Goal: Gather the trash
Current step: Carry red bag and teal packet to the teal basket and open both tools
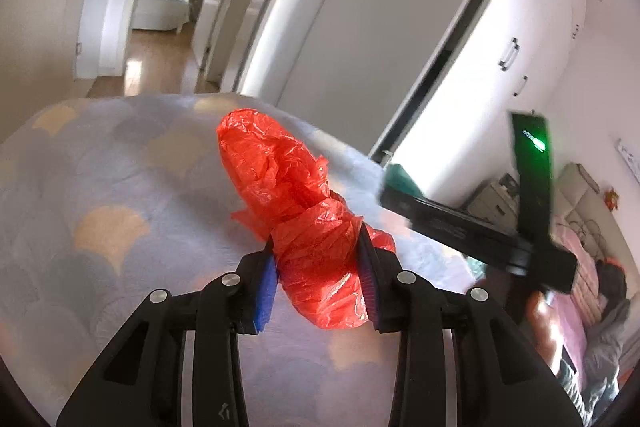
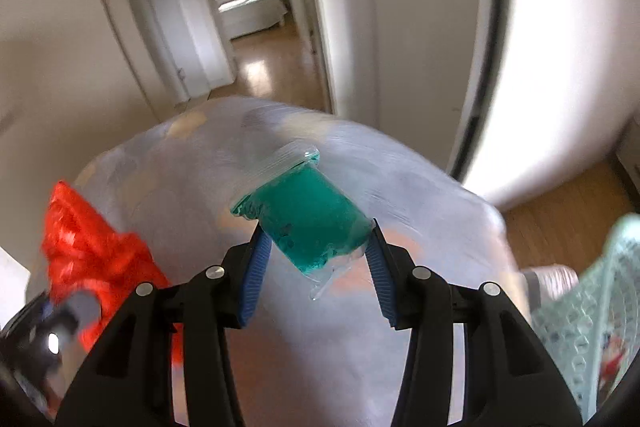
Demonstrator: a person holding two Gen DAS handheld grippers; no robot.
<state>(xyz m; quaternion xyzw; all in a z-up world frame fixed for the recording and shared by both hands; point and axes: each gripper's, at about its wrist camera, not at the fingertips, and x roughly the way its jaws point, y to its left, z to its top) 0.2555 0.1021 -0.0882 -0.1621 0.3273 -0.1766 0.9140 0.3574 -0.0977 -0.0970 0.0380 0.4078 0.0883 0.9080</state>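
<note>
My left gripper [image 1: 318,259] is shut on a crumpled red plastic bag [image 1: 288,195] and holds it above a bed with a pale blue and yellow patterned cover [image 1: 100,195]. My right gripper [image 2: 316,247] is shut on a clear zip bag filled with green stuff [image 2: 304,211], also above the bed cover [image 2: 400,195]. The red bag also shows in the right wrist view [image 2: 88,251] at the left, with the blurred left gripper below it. The right gripper's black body [image 1: 480,223] shows at the right of the left wrist view.
A doorway leads to a hallway with a wooden floor [image 2: 272,67] and a white sofa [image 2: 248,7] beyond. White wardrobe doors [image 1: 500,59] stand to the right. A light mesh basket [image 2: 592,315] is at the right edge. Cluttered items [image 1: 580,267] lie at the far right.
</note>
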